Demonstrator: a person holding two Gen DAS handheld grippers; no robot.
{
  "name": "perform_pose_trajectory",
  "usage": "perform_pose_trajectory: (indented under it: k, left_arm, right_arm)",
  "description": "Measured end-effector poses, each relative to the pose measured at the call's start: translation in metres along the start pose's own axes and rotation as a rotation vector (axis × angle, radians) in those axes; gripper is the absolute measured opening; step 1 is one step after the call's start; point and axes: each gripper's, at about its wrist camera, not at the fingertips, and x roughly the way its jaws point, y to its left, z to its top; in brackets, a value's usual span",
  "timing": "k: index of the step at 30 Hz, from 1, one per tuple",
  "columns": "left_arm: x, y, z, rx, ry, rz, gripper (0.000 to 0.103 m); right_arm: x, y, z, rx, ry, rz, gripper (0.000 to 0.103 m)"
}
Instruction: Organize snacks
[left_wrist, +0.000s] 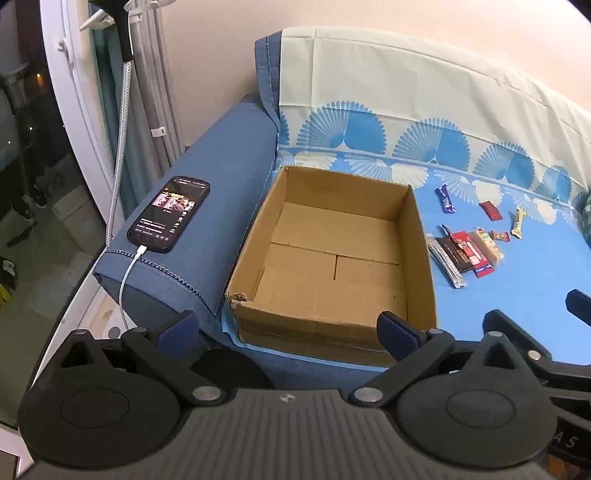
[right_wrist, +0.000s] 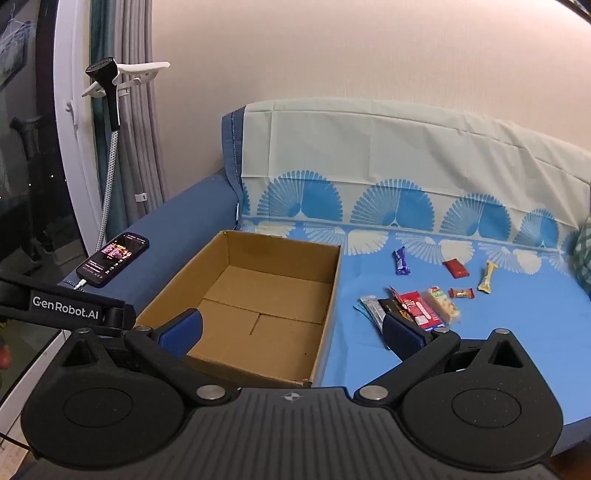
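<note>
The left gripper hangs nearest, fingers spread wide and holding nothing, over the near edge of an open cardboard box on a sofa; the right gripper is likewise wide open and empty, between the box and the snacks; the snacks lie on the blue sheet right of the box, a close cluster nearer, four single bars scattered farther; a phone with a cable rests on the left armrest.
</note>
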Motion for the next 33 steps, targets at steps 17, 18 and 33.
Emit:
perform_pose_trajectory:
  k: [17, 18, 33]
  left_arm:
    - [0.034, 0.002, -0.004, 0.019, 0.079, 0.02, 0.103]
    - [0.037, 0.002, -0.003, 0.019, 0.093, 0.019, 0.103]
    - [0.044, 0.003, -0.004, 0.028, 0.099, 0.018, 0.103]
  right_arm:
    - [0.016, 0.002, -0.003, -0.001, 0.067, -0.011, 0.103]
    - [0.018, 0.003, -0.003, -0.006, 0.068, -0.01, 0.103]
    - [0.025, 0.007, -0.004, -0.026, 0.09, -0.003, 0.103]
